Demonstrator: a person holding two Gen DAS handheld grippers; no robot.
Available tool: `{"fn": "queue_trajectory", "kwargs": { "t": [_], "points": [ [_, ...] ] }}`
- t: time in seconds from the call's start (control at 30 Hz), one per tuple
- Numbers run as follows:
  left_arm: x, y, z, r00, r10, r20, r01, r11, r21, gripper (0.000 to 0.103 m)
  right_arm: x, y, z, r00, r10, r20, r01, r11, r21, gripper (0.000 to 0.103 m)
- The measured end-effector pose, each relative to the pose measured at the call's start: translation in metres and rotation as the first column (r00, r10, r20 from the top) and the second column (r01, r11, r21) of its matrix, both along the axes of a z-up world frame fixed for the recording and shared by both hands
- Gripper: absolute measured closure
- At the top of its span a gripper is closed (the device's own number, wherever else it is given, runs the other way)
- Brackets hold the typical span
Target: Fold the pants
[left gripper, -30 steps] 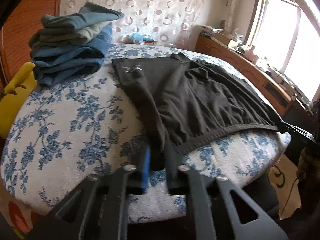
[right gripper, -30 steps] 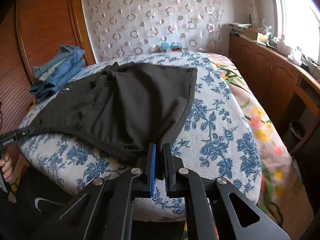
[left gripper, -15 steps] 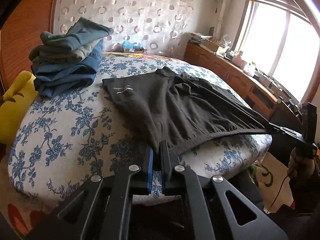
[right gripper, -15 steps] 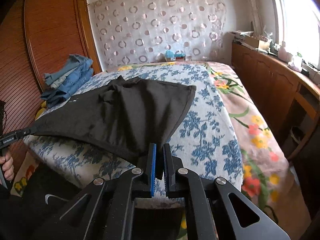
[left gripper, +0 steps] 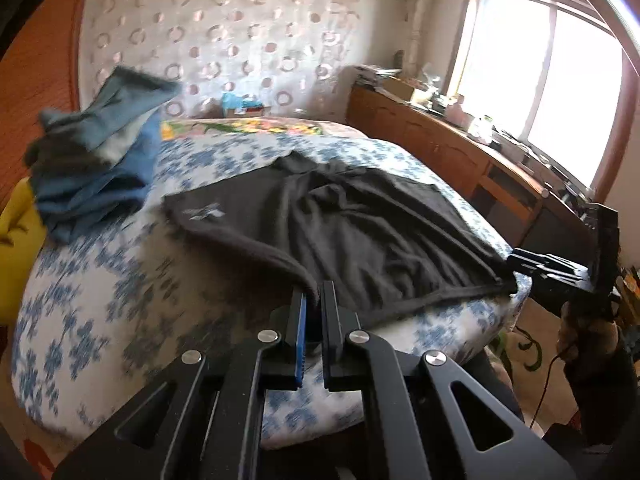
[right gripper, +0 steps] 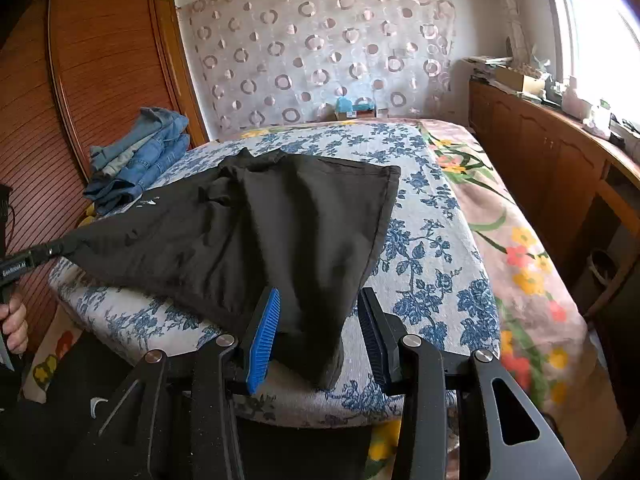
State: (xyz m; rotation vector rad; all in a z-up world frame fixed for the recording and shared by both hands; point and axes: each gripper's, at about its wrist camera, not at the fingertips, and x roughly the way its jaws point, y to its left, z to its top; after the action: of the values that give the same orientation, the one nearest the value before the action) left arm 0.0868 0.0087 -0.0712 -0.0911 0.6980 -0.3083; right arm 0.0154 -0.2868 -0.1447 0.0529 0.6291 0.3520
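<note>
Black pants [left gripper: 352,224] lie spread across the blue-flowered bed [left gripper: 100,288]; they also show in the right wrist view [right gripper: 256,236]. My left gripper [left gripper: 314,316] is shut on the near corner of the pants' waistband edge. My right gripper [right gripper: 318,328] is open, its jaws standing on either side of the other near corner of the pants, which rests on the bed edge between them. In the left wrist view the right gripper [left gripper: 532,266] shows at the pants' right corner. In the right wrist view the left gripper [right gripper: 44,254] shows at the left corner.
A stack of folded jeans [left gripper: 92,164] sits at the bed's far left, also in the right wrist view [right gripper: 140,156]. A yellow cushion [left gripper: 16,224] lies at the left. A wooden cabinet [right gripper: 560,168] runs along the right wall under the window. A wooden wardrobe [right gripper: 100,60] stands at left.
My right gripper has opened and let go of its corner of the pants, which now rests on the bed. My left gripper has risen and stays shut on its corner.
</note>
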Motion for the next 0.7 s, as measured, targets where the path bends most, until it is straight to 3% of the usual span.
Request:
{"fn": "queue_trajectory", "kwargs": {
  "t": [0.4,0.7],
  "points": [
    [0.032,-0.1,0.015,0.983,-0.185,0.007,0.185,0.982,0.04,0.096,0.012,-0.012,0.004,1.0,-0.014,0.014,0.014,1.0,0.015,0.061],
    [0.044,-0.145,0.03,0.969,-0.246,0.016,0.245,0.968,0.046,0.096,0.01,-0.019,0.006,1.0,-0.014,0.023,0.013,1.0,0.014,0.061]
  ]
}}
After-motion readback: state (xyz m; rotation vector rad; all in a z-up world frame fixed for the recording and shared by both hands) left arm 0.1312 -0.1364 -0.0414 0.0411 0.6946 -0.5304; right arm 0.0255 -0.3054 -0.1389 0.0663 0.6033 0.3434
